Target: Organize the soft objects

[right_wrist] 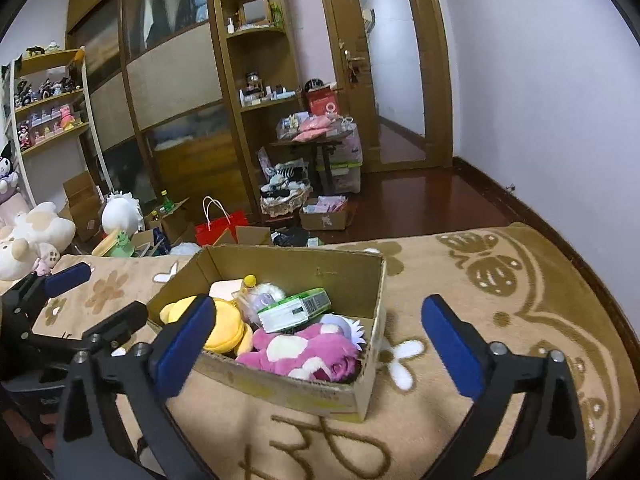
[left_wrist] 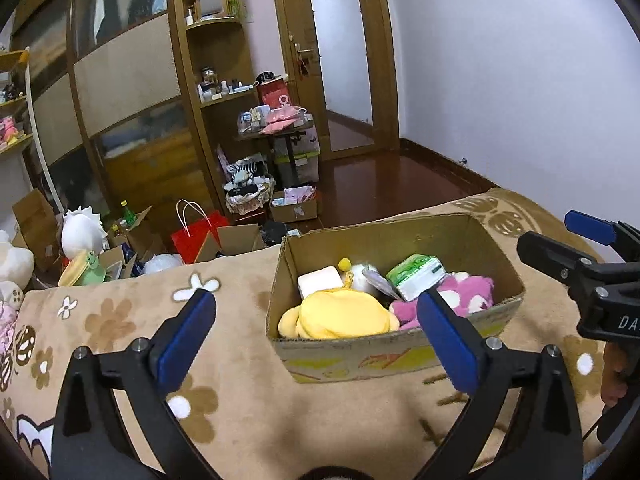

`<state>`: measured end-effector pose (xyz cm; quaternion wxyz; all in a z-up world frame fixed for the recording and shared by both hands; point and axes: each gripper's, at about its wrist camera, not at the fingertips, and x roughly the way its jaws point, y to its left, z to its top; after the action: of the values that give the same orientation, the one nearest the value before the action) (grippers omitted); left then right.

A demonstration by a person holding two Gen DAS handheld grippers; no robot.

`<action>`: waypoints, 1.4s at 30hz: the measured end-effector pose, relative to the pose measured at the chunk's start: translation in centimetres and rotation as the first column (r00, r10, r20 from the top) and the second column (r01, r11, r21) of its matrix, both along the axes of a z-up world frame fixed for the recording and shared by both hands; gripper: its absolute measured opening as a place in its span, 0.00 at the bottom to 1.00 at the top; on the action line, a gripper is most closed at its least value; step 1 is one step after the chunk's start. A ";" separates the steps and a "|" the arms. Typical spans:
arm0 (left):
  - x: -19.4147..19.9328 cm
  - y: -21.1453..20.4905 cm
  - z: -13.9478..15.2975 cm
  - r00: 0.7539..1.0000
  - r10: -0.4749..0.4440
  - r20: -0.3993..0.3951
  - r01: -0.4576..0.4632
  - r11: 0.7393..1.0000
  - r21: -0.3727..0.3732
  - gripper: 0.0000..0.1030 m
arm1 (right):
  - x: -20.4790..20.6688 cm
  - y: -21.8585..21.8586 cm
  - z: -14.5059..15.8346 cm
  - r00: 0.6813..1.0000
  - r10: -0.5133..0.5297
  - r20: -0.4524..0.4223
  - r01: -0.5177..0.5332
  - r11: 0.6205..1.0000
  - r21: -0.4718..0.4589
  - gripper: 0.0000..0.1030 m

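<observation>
- Standing wide apart, the jaws of the left gripper [left_wrist: 316, 336] hold nothing; the right gripper [right_wrist: 318, 340] is likewise spread and empty.
- Both hover just short of the cardboard box [right_wrist: 362, 276] resting on the beige floral blanket [right_wrist: 500, 320].
- Inside lie a yellow plush [left_wrist: 340, 314], a pink plush [right_wrist: 308, 350] and a green tissue pack [right_wrist: 296, 306].
- Judgement: all light and compressible; pinch the plush at a bulging fold, the slicker tissue pack across its narrow sides.

Soft toys [right_wrist: 304, 350] in box [right_wrist: 280, 388], box on blanket [right_wrist: 500, 320]
</observation>
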<state>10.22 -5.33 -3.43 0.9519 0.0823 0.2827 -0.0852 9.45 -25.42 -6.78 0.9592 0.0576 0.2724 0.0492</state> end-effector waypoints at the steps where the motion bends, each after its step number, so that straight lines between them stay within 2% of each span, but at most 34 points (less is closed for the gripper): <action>1: -0.3 0.1 0.1 1.000 0.004 0.004 -0.004 1.000 0.000 0.97 | -0.4 0.1 0.3 1.000 0.002 0.001 -0.002 1.000 -0.006 1.00; 6: -2.1 0.6 1.2 1.000 0.006 0.017 -0.006 1.000 0.007 0.97 | -2.7 0.4 1.6 1.000 0.005 0.014 -0.005 0.999 -0.052 1.00; 16: -6.1 1.4 1.9 0.999 0.003 0.035 -0.004 1.000 0.027 0.97 | -7.5 0.2 4.2 0.996 -0.017 0.084 0.023 0.997 -0.076 1.00; 21: -7.2 2.2 2.5 0.998 0.029 0.053 -0.030 0.999 0.011 0.97 | -9.2 0.2 3.6 0.996 -0.027 0.089 0.037 0.993 -0.111 1.00; 27: -8.5 2.8 2.5 0.996 0.049 0.077 -0.050 0.999 0.006 0.97 | -10.1 0.2 2.6 0.997 -0.021 0.079 0.028 0.995 -0.094 1.00; 42: -7.9 2.6 1.4 0.997 0.049 0.066 -0.049 0.999 -0.004 0.97 | -9.9 -0.1 1.6 0.996 -0.024 0.085 0.031 0.996 -0.082 1.00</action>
<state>2.30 -2.74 -1.98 0.9626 0.0770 0.2529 -0.0594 -0.48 -25.56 -5.22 0.9719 0.0191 0.2329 0.0268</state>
